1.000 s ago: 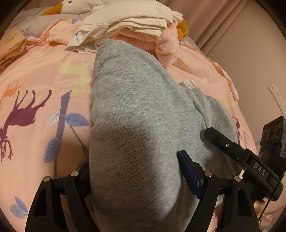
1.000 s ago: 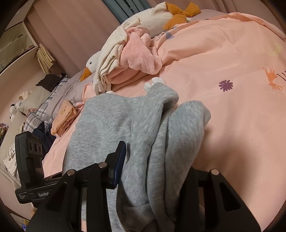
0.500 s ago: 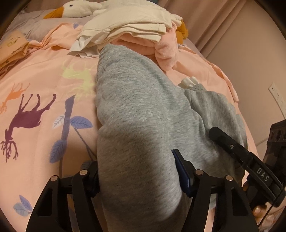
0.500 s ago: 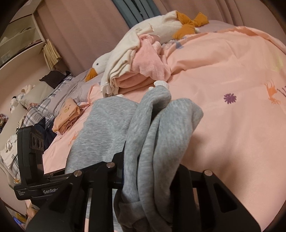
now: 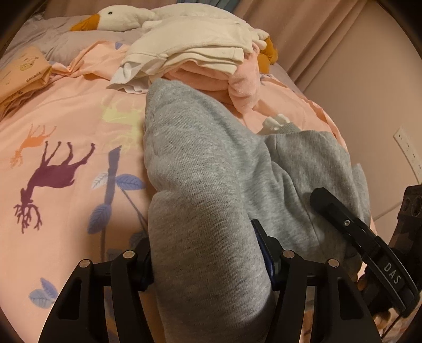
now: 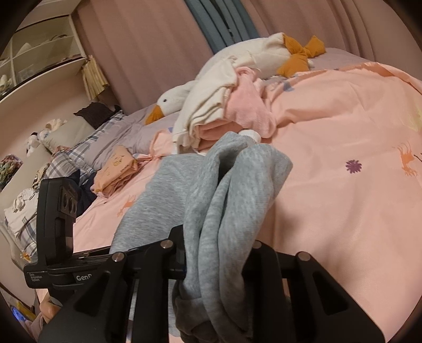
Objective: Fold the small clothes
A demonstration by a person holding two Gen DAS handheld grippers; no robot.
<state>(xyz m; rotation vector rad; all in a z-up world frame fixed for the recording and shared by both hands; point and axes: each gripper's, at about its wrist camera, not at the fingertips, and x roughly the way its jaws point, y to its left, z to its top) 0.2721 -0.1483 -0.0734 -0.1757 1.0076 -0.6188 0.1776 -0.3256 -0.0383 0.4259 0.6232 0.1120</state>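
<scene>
- We judge the task as partway through: a stack of folded clothes [image 5: 200,55], cream on top of pink, already sits at the far side of the bed [image 5: 66,118], leaning against a plush goose [image 5: 124,18].
- The piece in hand is a grey sweat garment [image 5: 200,168], which lies on the pink bedspread just in front of that stack, its far hem nearly touching the pink fold.
- We see it only half-gathered: one broad part runs toward the left camera, a second bunched part [image 6: 237,190] rises toward the right one, so the folding itself looks barely begun.
- A white cuff or tag [image 5: 274,122] peeks out at the garment's far right edge; we cannot tell which it is.
- Our left hand-held gripper [image 5: 208,253] has its jaws closing, a thick roll of the grey cloth between them; the pads sit against its sides, so we read it as gripped.
- Our right hand-held gripper [image 6: 216,253] is also closing, its jaws near together and pinching several bunched layers of the same garment, which drape down below the fingers.
- What we think is left: spreading this piece flat, folding it, and adding it to the stack.
</scene>
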